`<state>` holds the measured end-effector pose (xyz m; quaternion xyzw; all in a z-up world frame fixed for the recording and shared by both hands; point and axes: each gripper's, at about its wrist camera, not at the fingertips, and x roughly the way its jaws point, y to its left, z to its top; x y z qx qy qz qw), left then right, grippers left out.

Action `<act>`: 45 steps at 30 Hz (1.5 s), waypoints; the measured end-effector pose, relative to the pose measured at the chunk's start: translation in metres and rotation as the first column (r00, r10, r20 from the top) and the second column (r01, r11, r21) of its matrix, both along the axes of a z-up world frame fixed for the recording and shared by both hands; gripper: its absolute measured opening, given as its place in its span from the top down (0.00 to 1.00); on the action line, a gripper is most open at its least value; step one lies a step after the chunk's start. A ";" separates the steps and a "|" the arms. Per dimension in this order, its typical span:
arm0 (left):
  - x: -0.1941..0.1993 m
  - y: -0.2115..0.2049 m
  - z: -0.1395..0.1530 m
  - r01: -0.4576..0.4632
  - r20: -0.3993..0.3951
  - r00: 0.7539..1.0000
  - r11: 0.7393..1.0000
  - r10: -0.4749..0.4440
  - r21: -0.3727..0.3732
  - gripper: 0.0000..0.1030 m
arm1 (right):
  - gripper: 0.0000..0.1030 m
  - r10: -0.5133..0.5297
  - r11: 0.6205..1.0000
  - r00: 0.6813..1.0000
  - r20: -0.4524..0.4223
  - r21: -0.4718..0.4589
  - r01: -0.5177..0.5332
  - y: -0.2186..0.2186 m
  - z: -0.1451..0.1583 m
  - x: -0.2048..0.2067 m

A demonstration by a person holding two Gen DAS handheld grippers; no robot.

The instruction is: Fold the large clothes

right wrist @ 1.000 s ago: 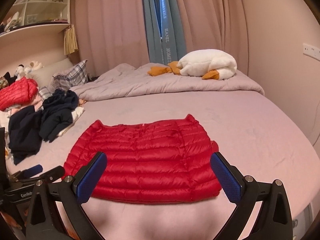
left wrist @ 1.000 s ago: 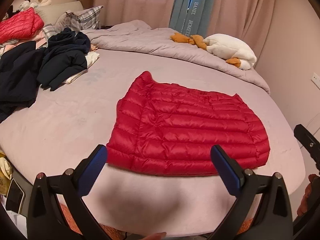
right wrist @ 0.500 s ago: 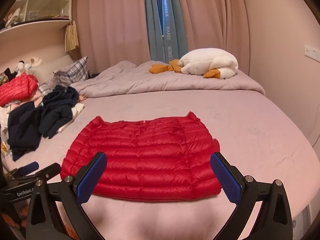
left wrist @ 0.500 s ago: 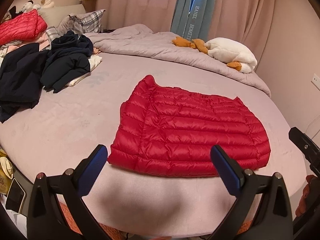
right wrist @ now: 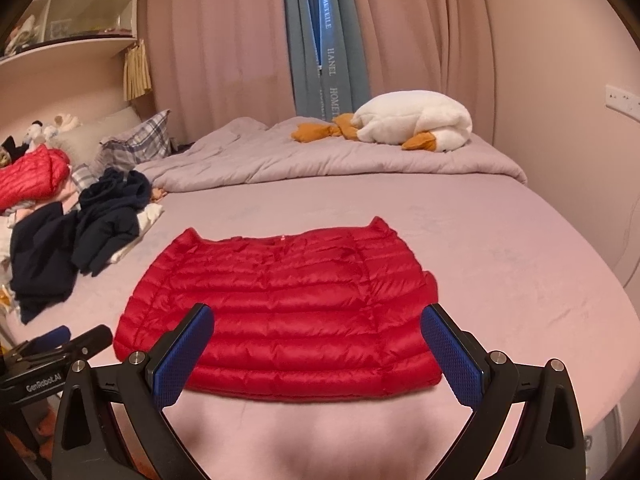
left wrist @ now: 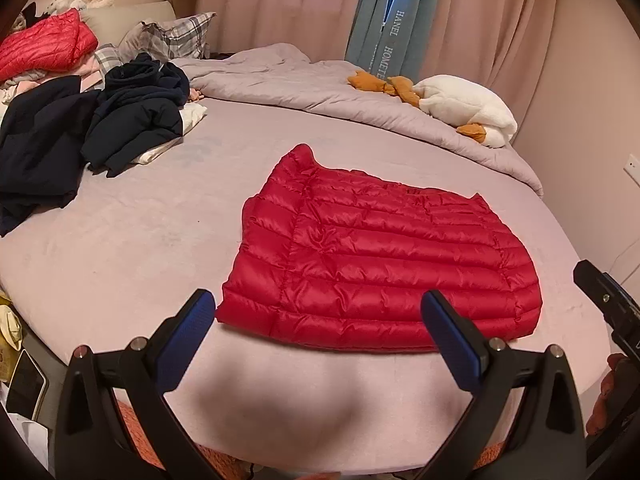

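Observation:
A red quilted down jacket (left wrist: 376,260) (right wrist: 280,304) lies flat and folded into a rough rectangle near the front edge of the bed (left wrist: 140,232). My left gripper (left wrist: 320,328) hangs open just in front of the jacket's near edge, nothing between its blue pads. My right gripper (right wrist: 316,344) is open too, held over the jacket's near edge without touching it. The left gripper (right wrist: 56,344) shows at the lower left of the right wrist view, and the right gripper (left wrist: 608,304) at the right edge of the left wrist view.
Dark navy clothes (left wrist: 88,136) (right wrist: 68,240) lie heaped on the bed's left side, with another red jacket (left wrist: 44,48) behind them. A rumpled grey duvet (left wrist: 320,88) and a white plush goose (right wrist: 412,124) fill the far side. Curtains hang behind.
Both cameras have drifted slightly, so the jacket sits a little lower and nearer in each view. The jacket itself has not moved and both grippers stay open.

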<state>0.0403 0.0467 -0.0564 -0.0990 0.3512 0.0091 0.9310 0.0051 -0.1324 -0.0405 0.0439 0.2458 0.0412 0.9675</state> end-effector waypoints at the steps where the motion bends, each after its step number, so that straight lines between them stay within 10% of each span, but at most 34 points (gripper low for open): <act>1: 0.000 -0.001 0.000 0.002 0.000 1.000 1.000 -0.002 0.001 0.00 | 0.01 -0.001 1.000 1.000 0.001 -0.006 0.001 0.001 0.000 0.001; 45: 0.001 0.001 0.003 0.039 0.005 0.999 0.999 -0.038 -0.030 0.00 | 0.01 -0.017 0.995 0.998 -0.057 -0.095 0.012 0.018 -0.012 0.012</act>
